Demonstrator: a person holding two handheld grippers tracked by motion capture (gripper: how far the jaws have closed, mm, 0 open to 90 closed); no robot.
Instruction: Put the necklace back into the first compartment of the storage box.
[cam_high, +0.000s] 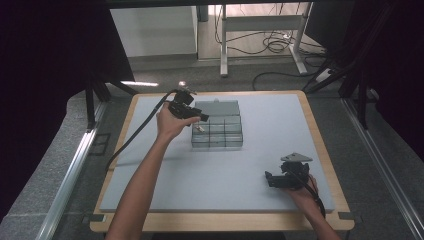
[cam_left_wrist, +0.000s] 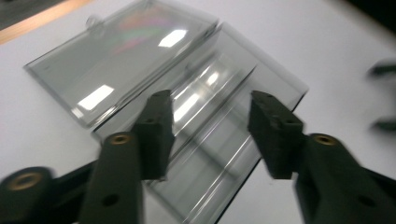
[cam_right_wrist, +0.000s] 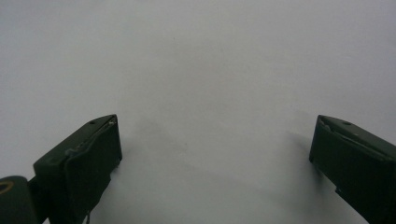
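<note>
A clear plastic compartment box lies on the grey mat with its lid folded flat behind it. My left gripper hovers over the box's back left corner. In the left gripper view its jaws stand apart above the box's dividers, beside the lid, and hold nothing. A small pale speck sits in a left compartment; I cannot tell what it is. My right gripper rests low at the front right, open over bare mat.
The grey mat covers a wooden-edged table. The left gripper's cable trails off the table's left side. Dark curtains and frame rails stand at both sides, and desk legs and floor cables lie beyond the far edge.
</note>
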